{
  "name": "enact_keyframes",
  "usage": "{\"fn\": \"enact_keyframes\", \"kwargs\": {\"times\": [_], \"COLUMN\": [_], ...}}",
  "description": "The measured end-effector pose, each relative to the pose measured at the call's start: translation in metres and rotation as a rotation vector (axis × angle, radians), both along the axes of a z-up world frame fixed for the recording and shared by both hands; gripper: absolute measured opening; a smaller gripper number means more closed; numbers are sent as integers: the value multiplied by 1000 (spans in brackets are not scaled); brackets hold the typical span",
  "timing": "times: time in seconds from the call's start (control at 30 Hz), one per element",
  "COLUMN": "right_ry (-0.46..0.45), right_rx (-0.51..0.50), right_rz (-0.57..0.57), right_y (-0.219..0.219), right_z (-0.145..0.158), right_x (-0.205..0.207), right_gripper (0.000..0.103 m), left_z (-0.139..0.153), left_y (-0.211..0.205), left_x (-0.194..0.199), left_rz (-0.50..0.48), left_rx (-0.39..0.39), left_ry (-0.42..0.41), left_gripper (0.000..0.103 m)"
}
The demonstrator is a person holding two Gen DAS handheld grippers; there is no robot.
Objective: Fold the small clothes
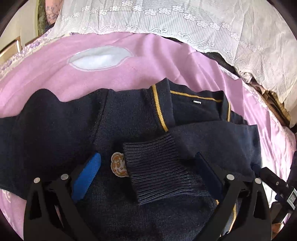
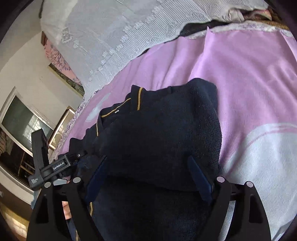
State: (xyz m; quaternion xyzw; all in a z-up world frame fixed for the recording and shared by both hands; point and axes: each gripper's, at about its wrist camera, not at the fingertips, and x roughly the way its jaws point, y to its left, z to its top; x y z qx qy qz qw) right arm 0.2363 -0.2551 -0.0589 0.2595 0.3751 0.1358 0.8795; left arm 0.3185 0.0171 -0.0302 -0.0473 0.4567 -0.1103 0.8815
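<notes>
Navy sweater (image 1: 130,129) lies on pink blanket (image 1: 130,61), ribbed cuff (image 1: 157,166) folded across chest. Left gripper (image 1: 148,163) and right gripper (image 2: 148,166) both spread, nothing pinched. Sleeve at 9 o'clock should be folded next, seam kept straight.

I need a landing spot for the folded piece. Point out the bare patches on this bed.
Free: the pink blanket between the navy sweater and the white lace cover, around its white patch. Also the blanket right of the sweater in the right wrist view. Crowded: the near edge, where the open left gripper and right gripper straddle the sweater.
</notes>
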Motion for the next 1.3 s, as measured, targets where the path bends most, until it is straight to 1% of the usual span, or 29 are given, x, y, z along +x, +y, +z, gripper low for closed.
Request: {"fn": "enact_keyframes", "kwargs": {"times": [0.07, 0.13, 0.2, 0.23, 0.3, 0.37, 0.4, 0.43, 0.47, 0.5, 0.53, 0.57, 0.6, 0.67, 0.7, 0.77, 0.9, 0.93, 0.97, 1.0, 1.03, 1.07, 1.1, 1.13, 1.17, 1.23, 1.3], "right_ry": [-3, -15, -9, -6, -10, -14, -15, -15, -14, -13, -12, -12, -12, -14, -15, -13, -11, -11, -11, -11, -12, -13, -14, -16, -18, -34, -71], "right_rx": [-92, -174, -230, -232, -203, -169, -161, -163, -170, -179, -185, -186, -183, -172, -171, -179, -185, -183, -182, -183, -182, -178, -172, -166, -161, -151, -132], "right_rz": [15, 35, 41, 42, 42, 40, 39, 39, 39, 39, 39, 39, 39, 39, 39, 39, 38, 38, 38, 38, 37, 36, 34, 31, 28, -3, -39], "right_y": [13, 27, 34, 33, 28, 24, 23, 24, 26, 27, 28, 28, 28, 26, 26, 27, 28, 28, 29, 28, 28, 28, 27, 27, 26, 23, 23], "right_z": [4, 5, 6, 6, 6, 5, 5, 5, 6, 6, 6, 6, 6, 6, 6, 6, 6, 6, 6, 6, 6, 6, 6, 7, 7, 12, 23], "right_x": [-1, -2, -2, -2, -2, -1, -1, 0, 0, 1, 1, 1, 1, 1, 1, 1, 1, 1, 1, 1, 1, 1, 1, 1, 1, -3, -9], "right_gripper": [95, 100, 100, 100, 100, 100, 100, 100, 100, 100, 100, 100, 100, 100, 100, 100, 100, 100, 100, 100, 100, 100, 100, 100, 99, 98, 97], "left_z": [7, 14, 20, 23, 24, 22, 19, 15, 8, 2, -4, -7, -7, -11, -12, -10, -16, -17, -17, -17, -16, -16, -17, -17, -17, -13, -2], "left_y": [3, 18, 46, 65, 110, 162, 190, 217, 240, 257, 269, 273, 273, 268, 269, 276, 301, 304, 306, 307, 307, 307, 309, 308, 306, 302, 294], "left_x": [-11, -25, -43, -53, -74, -94, -102, -107, -108, -104, -100, -97, -91, -78, -73, -67, -59, -57, -56, -54, -53, -50, -50, -48, -48, -48, -54], "left_rz": [22, 61, 119, 158, 259, 387, 456, 511, 517, 489, 474, 481, 490, 501, 511, 533, 618, 639, 662, 683, 704, 719, 728, 726, 720, 713, 702], "left_rx": [27, 24, 2, -16, -65, -115, -155, -224, -339, -473, -575, -607, -590, -524, -514, -533, -642, -657, -650, -627, -586, -542, -507, -485, -460, -407, -333], "left_ry": [-27, -40, -45, -48, -59, -72, -72, -62, -45, -24, -6, 2, 9, 39, 42, 27, -17, -29, -40, -46, -52, -49, -45, -41, -33, -49, -90], "left_gripper": [99, 99, 99, 99, 99, 99, 99, 98, 97, 97, 97, 97, 97, 98, 98, 98, 97, 97, 95, 87, 70, 60, 40, 24, 15, 12, 11]}}
